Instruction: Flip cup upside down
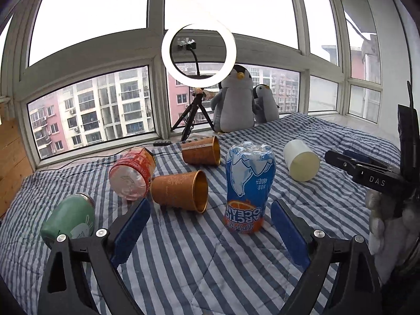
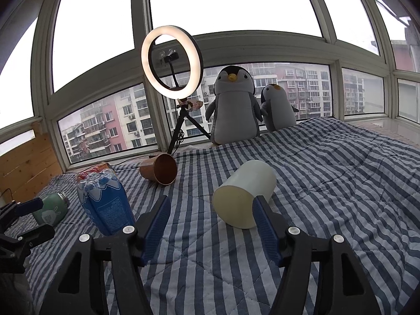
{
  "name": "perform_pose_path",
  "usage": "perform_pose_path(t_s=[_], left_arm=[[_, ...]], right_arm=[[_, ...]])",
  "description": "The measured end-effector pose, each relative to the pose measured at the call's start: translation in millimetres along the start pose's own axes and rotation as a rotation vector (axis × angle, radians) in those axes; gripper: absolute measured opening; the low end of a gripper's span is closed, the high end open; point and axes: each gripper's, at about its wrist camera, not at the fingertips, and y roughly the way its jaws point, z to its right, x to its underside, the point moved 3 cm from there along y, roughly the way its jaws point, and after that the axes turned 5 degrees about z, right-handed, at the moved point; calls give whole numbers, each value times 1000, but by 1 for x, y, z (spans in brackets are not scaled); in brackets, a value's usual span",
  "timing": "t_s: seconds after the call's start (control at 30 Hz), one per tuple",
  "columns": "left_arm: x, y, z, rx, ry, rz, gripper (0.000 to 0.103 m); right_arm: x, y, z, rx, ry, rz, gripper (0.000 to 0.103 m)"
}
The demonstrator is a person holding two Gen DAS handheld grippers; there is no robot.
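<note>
Left gripper: jaws wide apart, holding nothing; its lower arms are cut off by the frame.
Right gripper: jaws spread, empty; its right finger covers the cup's near edge.
White cup: lies on its side on the striped quilt, just beyond the right gripper.
Blue bottle: stands inverted, just beyond the left gripper.

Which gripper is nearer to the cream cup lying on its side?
Right. The right gripper is open just in front of the cream cup; the left gripper faces the blue bottle, farther left.
</note>
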Motion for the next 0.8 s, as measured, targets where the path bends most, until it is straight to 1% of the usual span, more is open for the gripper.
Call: perform_pose_path(t_s=[0.03,0.07,0.13,0.23,0.27,0.37,0.47,0.57,0.8], left_arm=[[0,-9,-5,-20,-23,28,99],[0,-16,-9,-45,-37,55,100],[1,-32,-18,-96,-71,121,101],[6,-49,-25,-150,-108,191,103],[8,-53,-25,-178,-112,212,103],[11,-62,-25,-231,-96,255,103],[12,-68,-25,-241,-101,269,103],[12,-65,-27,-235,-123,259,103],[23,-53,-25,-252,-129,237,103]], right_arm=[[1,-4,-5,-10,2,4,79],[2,-9,-11,-15,-2,14,82],[4,-17,-24,-16,-29,35,82],[6,-26,-43,-24,-65,61,83],[7,-28,-48,-24,-73,70,83],[9,-31,-60,-33,-90,86,83],[10,-32,-68,-32,-105,99,83],[12,-34,-75,-26,-117,119,83],[15,-35,-75,-13,-116,140,83]])
